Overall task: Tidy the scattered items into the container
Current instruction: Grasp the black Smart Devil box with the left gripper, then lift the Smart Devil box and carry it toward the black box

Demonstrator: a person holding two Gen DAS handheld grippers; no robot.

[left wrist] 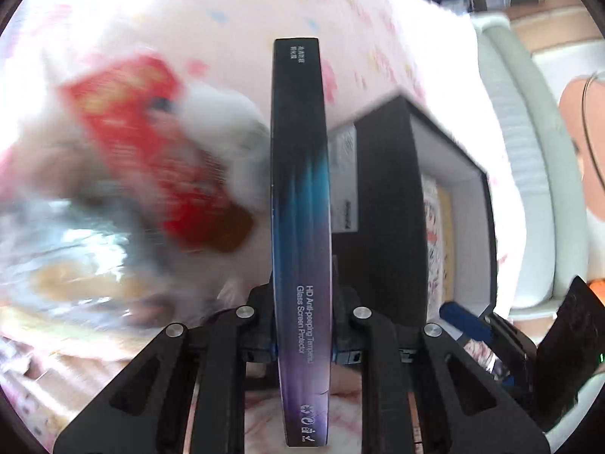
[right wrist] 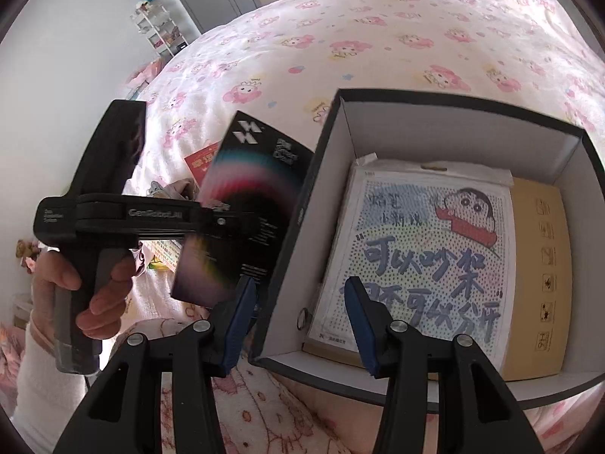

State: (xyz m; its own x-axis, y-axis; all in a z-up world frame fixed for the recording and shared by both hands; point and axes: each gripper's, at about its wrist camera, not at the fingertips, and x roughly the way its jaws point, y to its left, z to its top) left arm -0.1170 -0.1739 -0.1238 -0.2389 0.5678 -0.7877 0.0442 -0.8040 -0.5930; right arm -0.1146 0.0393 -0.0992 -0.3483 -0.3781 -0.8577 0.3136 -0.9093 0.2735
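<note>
My left gripper (left wrist: 301,325) is shut on a flat black screen-protector box (left wrist: 300,196), held edge-up in the air just left of the black container (left wrist: 389,174). In the right wrist view the same box (right wrist: 242,208) hangs beside the container's left wall (right wrist: 302,219), held by the left gripper (right wrist: 227,223). My right gripper (right wrist: 298,317) is open and empty, its jaws straddling the container's near left corner. Inside the container lie a cartoon picture sheet (right wrist: 423,249) and a tan cardboard box (right wrist: 540,265). A red packet (left wrist: 151,143) and a clear-wrapped item (left wrist: 75,257) lie blurred on the bed.
The pink cartoon-print bedspread (right wrist: 378,45) covers the bed. A white padded bed edge (left wrist: 529,151) runs at the right of the left wrist view. A white shelf rack (right wrist: 159,26) stands by the far wall. More small items (right wrist: 166,257) lie under the left hand.
</note>
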